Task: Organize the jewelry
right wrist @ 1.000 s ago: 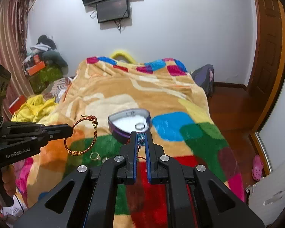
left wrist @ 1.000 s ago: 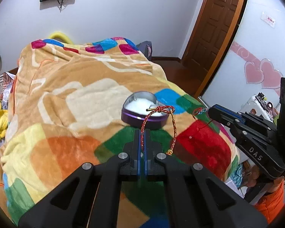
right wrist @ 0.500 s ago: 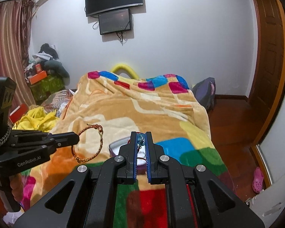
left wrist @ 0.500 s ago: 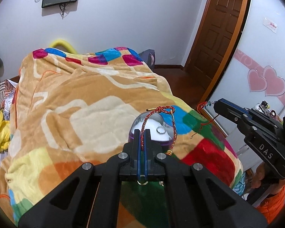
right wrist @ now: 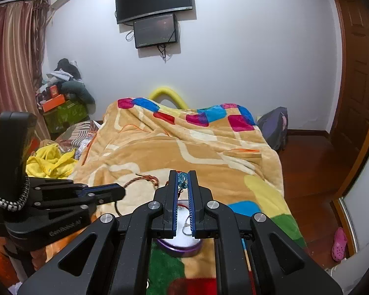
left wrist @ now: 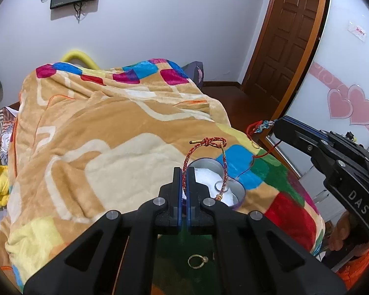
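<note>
My left gripper (left wrist: 184,172) is shut on a red braided bracelet (left wrist: 204,145) whose loop hangs over a purple heart-shaped jewelry box (left wrist: 238,191) with white lining and a silver ring (left wrist: 219,185) inside. My right gripper (right wrist: 182,178) is shut on a blue bead with red cord (right wrist: 182,180), held above the same box (right wrist: 182,245). The right gripper also shows in the left wrist view (left wrist: 278,126), holding the bead cord (left wrist: 258,126). The left gripper shows at the left of the right wrist view (right wrist: 121,193) with the bracelet (right wrist: 147,178).
A gold ring (left wrist: 196,261) lies on the green patch of the colourful blanket (left wrist: 110,135), just under my left gripper. A yellow garment (right wrist: 49,159) lies off the bed's left side. A wooden door (left wrist: 287,36) and bare floor are at the right.
Both grippers have risen and tilted up with their jewelry still held. The box now sits lower in both views, and the gold ring has come into sight under the left gripper.
</note>
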`<state>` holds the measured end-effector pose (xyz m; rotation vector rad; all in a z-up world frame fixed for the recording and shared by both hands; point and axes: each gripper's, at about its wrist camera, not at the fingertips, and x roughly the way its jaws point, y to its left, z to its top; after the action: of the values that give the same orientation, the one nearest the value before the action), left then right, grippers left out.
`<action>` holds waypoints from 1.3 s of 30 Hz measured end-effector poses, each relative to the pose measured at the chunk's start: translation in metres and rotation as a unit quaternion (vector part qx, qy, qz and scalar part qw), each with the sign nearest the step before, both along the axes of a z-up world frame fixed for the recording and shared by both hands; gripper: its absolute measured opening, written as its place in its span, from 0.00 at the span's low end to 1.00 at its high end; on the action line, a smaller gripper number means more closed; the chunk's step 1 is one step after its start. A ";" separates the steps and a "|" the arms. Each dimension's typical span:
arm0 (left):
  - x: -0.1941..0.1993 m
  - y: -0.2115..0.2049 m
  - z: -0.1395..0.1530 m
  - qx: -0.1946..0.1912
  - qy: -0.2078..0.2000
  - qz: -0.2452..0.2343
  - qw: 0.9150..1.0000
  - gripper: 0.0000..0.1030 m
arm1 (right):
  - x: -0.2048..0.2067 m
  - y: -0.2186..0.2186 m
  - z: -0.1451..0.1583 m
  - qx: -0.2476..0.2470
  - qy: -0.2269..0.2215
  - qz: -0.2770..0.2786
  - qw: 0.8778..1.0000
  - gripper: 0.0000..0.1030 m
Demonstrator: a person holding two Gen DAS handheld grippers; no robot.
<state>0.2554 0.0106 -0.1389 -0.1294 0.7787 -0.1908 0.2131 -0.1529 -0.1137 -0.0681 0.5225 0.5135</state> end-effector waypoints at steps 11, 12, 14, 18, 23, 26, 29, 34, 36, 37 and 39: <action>0.031 -0.005 -0.031 0.009 0.040 -0.018 0.999 0.01 | 0.019 0.006 -0.041 -0.007 0.061 0.017 0.998 0.07; 0.034 -0.005 -0.034 0.010 0.044 -0.020 0.999 0.01 | 0.021 0.007 -0.047 -0.010 0.071 0.021 0.997 0.07; 0.037 -0.007 -0.039 0.013 0.049 -0.023 0.998 0.01 | 0.023 0.008 -0.056 -0.016 0.084 0.025 0.996 0.07; 0.042 -0.011 -0.045 0.020 0.058 -0.029 0.998 0.01 | 0.027 0.009 -0.066 -0.029 0.100 0.027 0.994 0.07; 0.044 -0.015 -0.048 0.025 0.066 -0.038 0.997 0.01 | 0.032 0.010 -0.074 -0.044 0.120 0.029 0.991 0.07; 0.043 -0.016 -0.049 0.027 0.069 -0.039 0.996 0.01 | 0.034 0.012 -0.077 -0.052 0.126 0.030 0.990 0.07; 0.043 -0.016 -0.048 0.025 0.069 -0.041 0.996 0.01 | 0.032 0.014 -0.078 -0.062 0.124 0.033 0.990 0.07; 0.039 -0.015 -0.045 0.026 0.068 -0.042 0.996 0.02 | 0.029 0.016 -0.077 -0.074 0.122 0.036 0.989 0.07; 0.037 -0.014 -0.044 0.025 0.069 -0.041 0.996 0.04 | 0.029 0.016 -0.076 -0.075 0.124 0.033 0.989 0.07; 0.035 -0.013 -0.043 0.024 0.069 -0.040 0.996 0.07 | 0.029 0.015 -0.075 -0.075 0.124 0.033 0.989 0.07; 0.033 -0.013 -0.041 0.023 0.069 -0.042 0.997 0.10 | 0.028 0.016 -0.073 -0.077 0.124 0.032 0.989 0.09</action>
<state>0.2884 -0.0025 -0.1795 -0.0668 0.9257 -0.2445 0.2409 -0.1371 -0.1872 -0.1706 0.8049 0.5475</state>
